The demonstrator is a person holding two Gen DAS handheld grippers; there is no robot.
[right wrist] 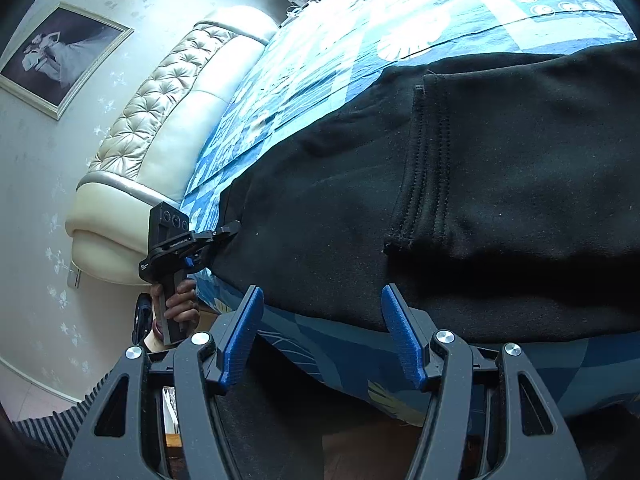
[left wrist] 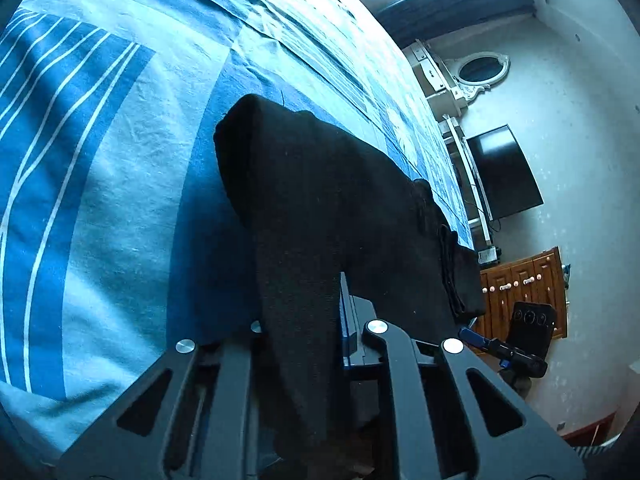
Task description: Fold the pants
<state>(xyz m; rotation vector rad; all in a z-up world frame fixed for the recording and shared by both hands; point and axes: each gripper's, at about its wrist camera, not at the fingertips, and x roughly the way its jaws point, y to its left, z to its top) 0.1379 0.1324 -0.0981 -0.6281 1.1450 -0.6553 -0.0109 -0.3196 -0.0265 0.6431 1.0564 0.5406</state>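
Observation:
Black pants (left wrist: 320, 184) lie on a bed with a blue patterned sheet (left wrist: 100, 160). My left gripper (left wrist: 302, 324) is shut on a fold of the pants, and the cloth runs up from between its fingers. In the right wrist view the pants (right wrist: 500, 200) fill the right side, a ribbed cuff (right wrist: 424, 168) lying on top. My right gripper (right wrist: 323, 290) is open, its blue pads (right wrist: 244, 332) at the pants' near edge with no cloth pinched. That view also shows the left gripper (right wrist: 228, 230), held by a hand (right wrist: 180, 304), clamped on the pants' left end.
The bed's near edge runs just under the right gripper. A padded cream headboard (right wrist: 160, 120) and a framed picture (right wrist: 64, 52) are on the left. A dark TV (left wrist: 504, 172), an oval mirror (left wrist: 480, 68) and a wooden cabinet (left wrist: 520, 284) stand beyond the bed.

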